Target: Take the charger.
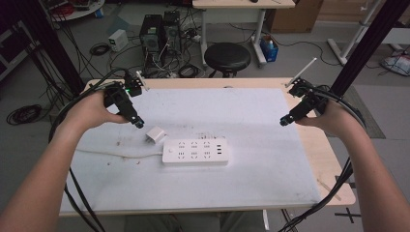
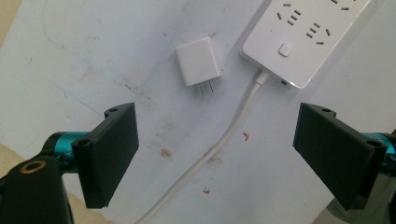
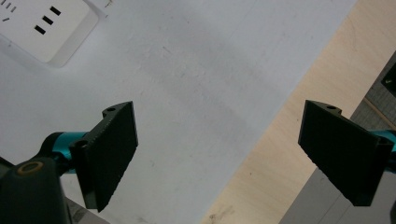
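A white power strip (image 1: pixel 195 152) lies on the white mat near the table's middle, and its cord (image 1: pixel 116 154) runs off to the left. Just left of it sits a small white plug adapter (image 1: pixel 155 134) with two prongs (image 2: pixel 207 87). My left gripper (image 1: pixel 139 122) hovers above and left of the adapter, open with nothing between its jaws. In the left gripper view the adapter (image 2: pixel 198 61), the strip's switch end (image 2: pixel 299 35) and the cord (image 2: pixel 219 144) lie ahead. My right gripper (image 1: pixel 284 121) is open over the mat's right edge, holding nothing; a strip corner (image 3: pixel 44 28) shows in its view.
The white mat (image 1: pixel 251 121) covers most of a wooden table (image 1: pixel 333 159). Past the far edge stand a black stool (image 1: pixel 226 56), computer towers (image 1: pixel 159 34) and floor cables. Black frame posts (image 1: pixel 367 46) rise at both sides.
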The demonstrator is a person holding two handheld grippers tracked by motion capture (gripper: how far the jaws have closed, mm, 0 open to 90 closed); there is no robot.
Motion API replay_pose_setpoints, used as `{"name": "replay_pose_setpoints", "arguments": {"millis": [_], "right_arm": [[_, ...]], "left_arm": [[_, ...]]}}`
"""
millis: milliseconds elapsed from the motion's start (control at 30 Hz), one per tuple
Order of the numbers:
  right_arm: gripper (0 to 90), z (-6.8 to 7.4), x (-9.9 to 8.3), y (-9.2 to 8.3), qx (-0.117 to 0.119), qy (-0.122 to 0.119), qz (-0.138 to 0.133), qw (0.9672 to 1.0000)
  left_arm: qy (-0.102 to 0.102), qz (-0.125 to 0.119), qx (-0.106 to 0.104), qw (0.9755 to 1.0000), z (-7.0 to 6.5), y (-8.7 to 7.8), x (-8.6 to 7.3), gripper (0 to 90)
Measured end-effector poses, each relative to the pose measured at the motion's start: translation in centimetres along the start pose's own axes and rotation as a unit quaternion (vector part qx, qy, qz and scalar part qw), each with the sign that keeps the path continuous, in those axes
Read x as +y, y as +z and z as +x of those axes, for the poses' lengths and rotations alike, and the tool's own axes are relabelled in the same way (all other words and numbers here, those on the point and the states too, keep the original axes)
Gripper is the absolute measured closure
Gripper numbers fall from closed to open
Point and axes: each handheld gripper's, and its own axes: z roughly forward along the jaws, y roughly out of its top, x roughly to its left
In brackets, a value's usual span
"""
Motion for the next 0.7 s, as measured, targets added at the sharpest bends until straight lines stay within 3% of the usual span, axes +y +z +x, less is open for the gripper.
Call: {"name": "replay_pose_setpoints", "arguments": {"millis": [367, 600, 700], "right_arm": [[11.3, -0.5, -0.1, 0.0, -0.001, -0.002, 0.001, 1.0000], [11.3, -0.6, 0.0, 0.1, 0.004, -0.002, -0.001, 1.0000], [11.4, -0.7, 0.1, 0.3, 0.006, -0.002, -0.003, 1.0000]], "left_arm": [[-0.002, 0.009, -0.002, 1.0000, 0.5, 1.0, 0.4, 14.2], [-0.006, 0.014, -0.001, 0.9999, 0.8, 2.3, 0.3, 14.2], [-0.011, 0.016, -0.002, 0.9998, 1.2, 3.7, 0.2, 14.1]]}}
